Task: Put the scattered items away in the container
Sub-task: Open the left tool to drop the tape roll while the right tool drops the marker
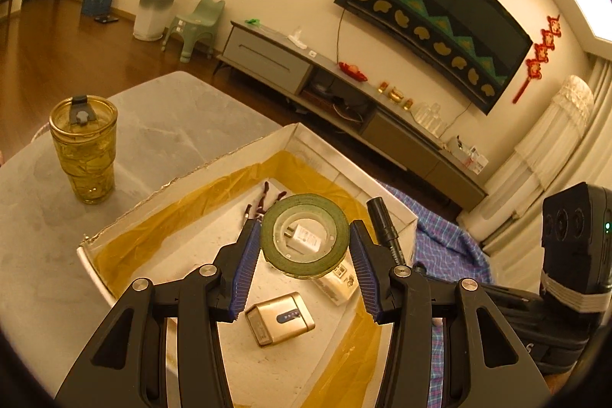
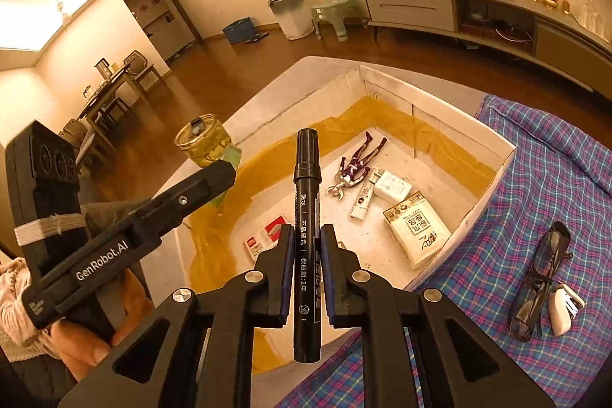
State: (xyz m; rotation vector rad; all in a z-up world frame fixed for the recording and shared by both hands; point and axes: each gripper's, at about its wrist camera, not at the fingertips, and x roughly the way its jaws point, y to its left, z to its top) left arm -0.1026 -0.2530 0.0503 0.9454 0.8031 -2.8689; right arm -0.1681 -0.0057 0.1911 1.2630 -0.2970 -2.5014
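The container is a white cardboard box (image 1: pixel 126 217) lined with yellow film, also in the right wrist view (image 2: pixel 493 174). My left gripper (image 1: pixel 305 236) is shut on a green tape roll (image 1: pixel 283 257) held above the box. My right gripper (image 2: pixel 306 232) is shut on a black marker (image 2: pixel 306 201), upright over the box's near edge; the marker's tip shows in the left wrist view (image 1: pixel 384 220). Inside the box lie a toy figure (image 2: pixel 354 169), a white charger (image 2: pixel 392 186), a small tube (image 2: pixel 363 201), a cream packet (image 2: pixel 419 230), a red-and-white card (image 2: pixel 264 236) and a gold device (image 1: pixel 279 318).
A yellow-tinted lidded cup (image 1: pixel 84 150) stands on the grey table (image 1: pixel 160 125) left of the box. A blue plaid cloth (image 2: pixel 547 155) lies right of the box with dark glasses (image 2: pixel 543 278) and a small white stapler (image 2: pixel 566 304) on it.
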